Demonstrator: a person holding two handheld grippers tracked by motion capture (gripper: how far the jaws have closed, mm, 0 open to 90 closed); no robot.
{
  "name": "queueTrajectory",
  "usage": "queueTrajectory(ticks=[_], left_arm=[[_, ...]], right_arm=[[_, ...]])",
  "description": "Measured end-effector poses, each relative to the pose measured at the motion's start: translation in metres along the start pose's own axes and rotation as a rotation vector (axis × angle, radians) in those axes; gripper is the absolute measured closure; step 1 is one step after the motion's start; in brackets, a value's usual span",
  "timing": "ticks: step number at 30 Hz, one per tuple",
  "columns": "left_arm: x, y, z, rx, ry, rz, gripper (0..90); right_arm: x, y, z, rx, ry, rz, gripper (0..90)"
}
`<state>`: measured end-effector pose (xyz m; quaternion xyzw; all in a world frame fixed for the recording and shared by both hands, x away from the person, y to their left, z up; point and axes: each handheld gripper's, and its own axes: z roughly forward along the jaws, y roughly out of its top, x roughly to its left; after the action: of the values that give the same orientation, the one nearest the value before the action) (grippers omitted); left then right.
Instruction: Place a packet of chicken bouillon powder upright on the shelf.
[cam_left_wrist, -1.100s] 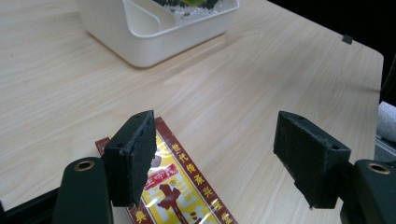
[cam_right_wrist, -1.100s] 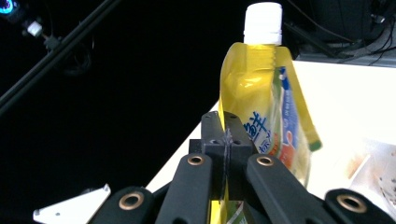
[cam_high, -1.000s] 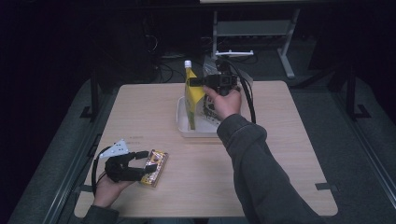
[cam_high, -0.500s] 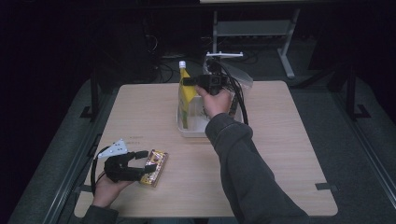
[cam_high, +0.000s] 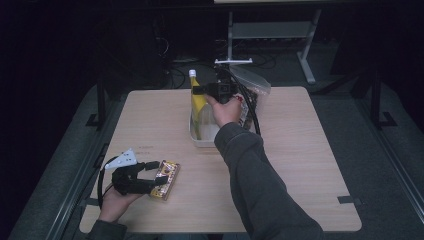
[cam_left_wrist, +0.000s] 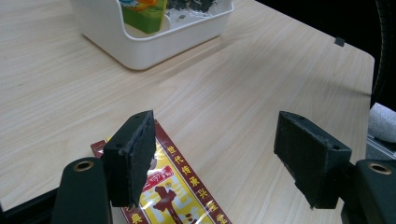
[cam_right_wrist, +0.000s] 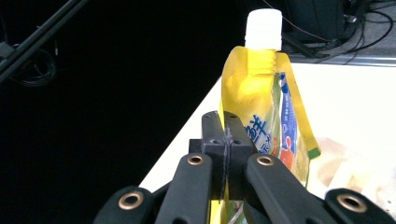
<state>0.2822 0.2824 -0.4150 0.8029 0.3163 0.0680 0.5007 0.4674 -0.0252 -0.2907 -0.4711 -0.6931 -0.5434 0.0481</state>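
Item one: yellow spout pouch (cam_right_wrist: 261, 107) with white cap, standing upright in the white tub (cam_high: 200, 140) at twelve o'clock of the surface (cam_high: 310, 165). The right gripper (cam_high: 199, 90) has its jaws pressed fully together on the pouch's upper edge, just below the cap. Item two: clear bag (cam_high: 252, 87) with dark contents, lying at the tub's three o'clock side, behind the right hand (cam_high: 226, 107). Item three: flat red-and-gold packet (cam_left_wrist: 180, 196), lying on the surface at seven o'clock, well apart from the tub. The left gripper (cam_high: 156, 176) rests there with jaws wide open, one pad over the packet's edge, the other clear of it; nothing is gripped. Step in hand, by judgement: settling the pouch into the tub, with the packet waiting its turn. Next move, by judgement: part the right jaws only once the pouch stands by itself against the tub wall, since a tall soft pouch may topple; then close the left jaws across the packet's narrow width and carry it toward twelve o'clock. Change against the earlier pictures: the pouch and right gripper have shifted toward the tub's nine o'clock side and lower; the left gripper and packet lie as before.
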Motion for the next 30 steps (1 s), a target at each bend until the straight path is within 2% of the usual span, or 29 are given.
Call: queueTrajectory(ticks=[3, 5, 7, 20, 24, 30], left_arm=[[0.001, 0.0, 0.0, -0.006, -0.005, -0.008, 29.0], [0.0, 0.0, 0.0, -0.011, -0.008, -0.007, 29.0], [-0.001, 0.0, 0.0, -0.009, -0.006, -0.002, 29.0], [-0.001, 0.0, 0.001, 0.007, -0.001, 0.003, 28.5], [-0.002, 0.001, 0.0, -0.006, -0.002, -0.013, 28.3], [-0.003, 0.001, 0.002, 0.009, 0.016, 0.003, 28.1]], right_arm=[[-0.002, -0.001, 0.003, 0.005, -0.004, -0.007, 89.6], [-0.005, -0.001, 0.004, -0.001, 0.009, 0.008, 89.6], [-0.005, -0.002, 0.006, 0.004, -0.002, 0.0, 89.6], [-0.014, -0.011, 0.02, 0.007, -0.019, 0.022, 88.7], [-0.017, -0.014, 0.023, 0.009, -0.011, 0.037, 84.1], [-0.018, -0.013, 0.022, 0.016, -0.005, 0.033, 80.0]])
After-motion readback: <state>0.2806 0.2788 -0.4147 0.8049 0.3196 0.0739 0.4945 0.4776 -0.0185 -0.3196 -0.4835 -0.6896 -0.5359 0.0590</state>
